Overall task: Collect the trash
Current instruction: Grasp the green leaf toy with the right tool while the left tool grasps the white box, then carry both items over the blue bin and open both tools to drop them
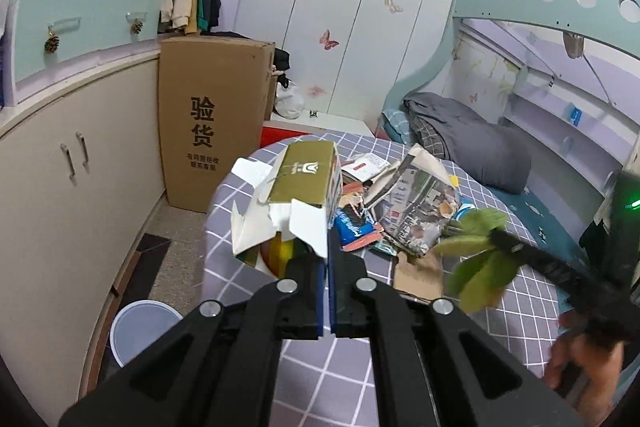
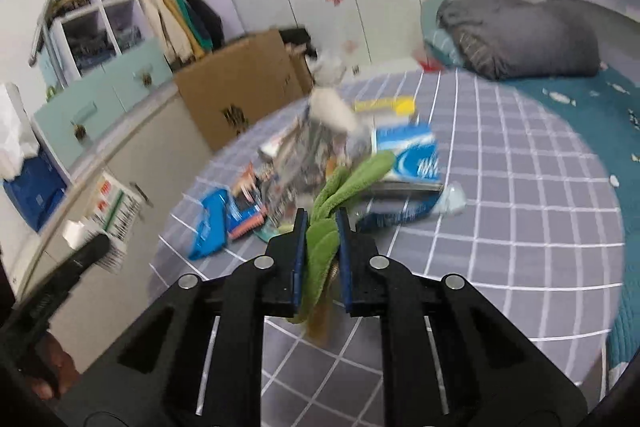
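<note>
- The trash lay in a heap (image 1: 404, 203) on the grey checked bedsheet (image 1: 360, 359); that heap serves as the landmark here.
- The gold-topped carton (image 1: 298, 195) hung lifted at the heap's left edge, its torn white flaps open. Inside it something yellow and red showed, too hidden to name.
- The left gripper (image 1: 329, 251) was clenched on 1 white flap of that carton, its 2 blue pads nearly meeting around the thin card.
- The green leafy scrap (image 2: 326, 223) was at the heap's near-right side, raised off the sheet and blurred in the left view.
- The right gripper (image 2: 323, 227) grasped that scrap, the leaves bunched between its 2 blue pads and a brownish piece hanging below.
- Within the heap were a printed paper bag (image 1: 416, 203), a blue wrapper (image 1: 354, 227) and a flat brown card (image 1: 418, 271); the right view added a blue-and-white box (image 2: 408, 155).
- Left of the heap, on the floor, stood a white bin (image 1: 140, 327); its contents could not be seen.
- Beyond the heap's left side stood a tall cardboard box (image 1: 212, 115), closed, beside cream cabinets (image 1: 72, 179).
- Behind the heap lay a grey pillow (image 1: 480, 147).
</note>
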A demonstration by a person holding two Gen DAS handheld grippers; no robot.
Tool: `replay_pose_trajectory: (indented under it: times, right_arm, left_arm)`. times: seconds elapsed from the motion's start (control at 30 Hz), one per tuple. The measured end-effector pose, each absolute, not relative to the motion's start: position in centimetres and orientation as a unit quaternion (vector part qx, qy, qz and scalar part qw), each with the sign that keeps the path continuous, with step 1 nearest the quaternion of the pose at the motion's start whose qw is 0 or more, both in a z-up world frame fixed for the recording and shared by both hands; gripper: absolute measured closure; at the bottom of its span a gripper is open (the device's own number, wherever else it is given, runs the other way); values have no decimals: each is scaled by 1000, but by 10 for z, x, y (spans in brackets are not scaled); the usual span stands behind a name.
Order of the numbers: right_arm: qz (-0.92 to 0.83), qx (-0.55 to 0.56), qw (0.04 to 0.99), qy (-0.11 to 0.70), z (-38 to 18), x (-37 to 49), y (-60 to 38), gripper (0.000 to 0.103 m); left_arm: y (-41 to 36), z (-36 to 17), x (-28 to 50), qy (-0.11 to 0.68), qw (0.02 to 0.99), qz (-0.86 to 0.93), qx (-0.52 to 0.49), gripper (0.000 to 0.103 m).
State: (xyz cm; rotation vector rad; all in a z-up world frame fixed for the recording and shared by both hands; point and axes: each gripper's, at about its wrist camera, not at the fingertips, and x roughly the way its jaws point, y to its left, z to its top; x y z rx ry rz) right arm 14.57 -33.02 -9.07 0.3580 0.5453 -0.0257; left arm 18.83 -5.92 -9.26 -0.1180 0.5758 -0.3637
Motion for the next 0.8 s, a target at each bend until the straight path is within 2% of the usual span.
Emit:
replay_pose_trajectory:
  times: [0.27, 0.4, 0.6, 0.8]
  right_arm:
    - [52, 170, 959, 222, -45, 129, -299, 89]
    - [114, 165, 952, 231, -40, 142, -260, 89]
    - [193, 125, 936, 268, -56, 162, -176, 89]
    - [259, 80, 906, 324, -99, 193, -81, 89]
  left_arm:
    - [-14, -87, 177, 280, 945, -148, -79, 101]
    - [16, -90, 173, 279, 949, -116, -88, 101]
    - [73, -113, 169, 297, 948, -53, -99, 101]
    - [132, -159, 178, 348, 930, 7, -120, 101]
